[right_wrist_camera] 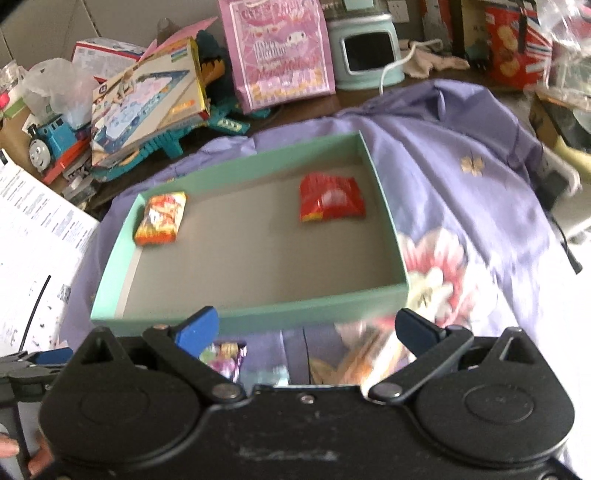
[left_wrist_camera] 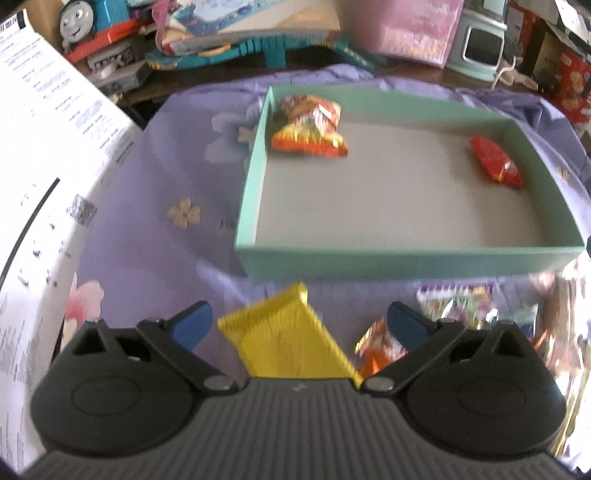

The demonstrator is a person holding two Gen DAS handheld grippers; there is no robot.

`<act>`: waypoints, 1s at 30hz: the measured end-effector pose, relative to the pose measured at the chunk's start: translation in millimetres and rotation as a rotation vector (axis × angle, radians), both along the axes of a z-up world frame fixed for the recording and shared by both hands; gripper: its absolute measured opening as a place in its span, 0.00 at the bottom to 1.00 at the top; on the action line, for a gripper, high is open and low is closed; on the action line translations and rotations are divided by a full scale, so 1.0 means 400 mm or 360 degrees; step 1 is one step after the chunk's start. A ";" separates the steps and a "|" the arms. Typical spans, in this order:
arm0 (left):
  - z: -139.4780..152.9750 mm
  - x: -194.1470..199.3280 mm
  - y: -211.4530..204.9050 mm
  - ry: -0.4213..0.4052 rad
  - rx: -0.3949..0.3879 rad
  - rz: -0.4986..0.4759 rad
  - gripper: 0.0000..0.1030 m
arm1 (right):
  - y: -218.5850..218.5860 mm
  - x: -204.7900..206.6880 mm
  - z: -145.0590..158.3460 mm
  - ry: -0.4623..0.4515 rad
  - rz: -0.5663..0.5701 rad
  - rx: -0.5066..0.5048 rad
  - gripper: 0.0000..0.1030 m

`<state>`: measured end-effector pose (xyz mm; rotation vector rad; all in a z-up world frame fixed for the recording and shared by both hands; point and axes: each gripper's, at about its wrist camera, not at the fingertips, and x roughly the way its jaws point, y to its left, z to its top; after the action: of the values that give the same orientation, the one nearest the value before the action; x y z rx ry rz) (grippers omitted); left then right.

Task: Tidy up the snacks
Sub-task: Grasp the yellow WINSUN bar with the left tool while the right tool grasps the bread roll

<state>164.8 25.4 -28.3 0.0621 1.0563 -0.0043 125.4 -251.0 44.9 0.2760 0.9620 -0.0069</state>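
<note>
A shallow mint-green box (left_wrist_camera: 406, 260) (right_wrist_camera: 317, 312) lies on a purple flowered cloth. Inside it are an orange snack pack (left_wrist_camera: 310, 127) (right_wrist_camera: 160, 218) at the far left and a red pack (left_wrist_camera: 496, 162) (right_wrist_camera: 330, 197) at the right. My left gripper (left_wrist_camera: 295, 325) stands open just in front of the box, with a yellow pack (left_wrist_camera: 288, 336) lying between its blue fingers, untouched. Beside it are a small orange pack (left_wrist_camera: 376, 349) and a purple foil pack (left_wrist_camera: 458, 306) (right_wrist_camera: 225, 356). My right gripper (right_wrist_camera: 306, 328) is open over a blurred orange pack (right_wrist_camera: 354, 363).
A white printed carton (left_wrist_camera: 48, 177) (right_wrist_camera: 33, 236) stands at the left. Behind the box lie a toy train (left_wrist_camera: 88, 22) (right_wrist_camera: 48, 144), toy boxes, a pink bag (right_wrist_camera: 284, 51) and a mint appliance (right_wrist_camera: 369, 51). The left gripper's tip (right_wrist_camera: 37, 358) shows at the right wrist view's lower left.
</note>
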 end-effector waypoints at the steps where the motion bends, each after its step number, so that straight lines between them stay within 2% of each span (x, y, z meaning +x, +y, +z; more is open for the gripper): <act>1: -0.007 -0.009 0.001 0.0007 0.0009 0.0006 1.00 | -0.001 -0.013 -0.008 0.0010 -0.0002 -0.0001 1.00; 14: -0.063 -0.053 0.016 0.0067 0.0065 0.0050 1.00 | -0.051 -0.087 -0.098 0.0179 -0.0195 0.0059 0.99; 18: -0.075 -0.064 0.039 0.0081 0.0067 0.0073 1.00 | -0.067 -0.088 -0.110 0.0196 -0.0251 0.0058 0.89; 22: -0.079 -0.067 0.068 0.0094 0.0008 0.0120 1.00 | -0.073 -0.071 -0.122 0.0214 -0.0289 0.0059 0.77; 26: -0.089 -0.064 0.087 0.0116 -0.0042 0.0152 1.00 | -0.060 -0.045 -0.136 0.0233 -0.0289 0.0038 0.74; 30: -0.098 -0.054 0.091 0.0129 -0.0078 0.0159 1.00 | -0.039 -0.026 -0.157 0.0256 -0.0267 0.0027 0.53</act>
<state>143.3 61.9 -67.5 -0.0356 1.1386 0.0581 115.0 -266.5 -18.1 0.3753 1.0964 -0.1767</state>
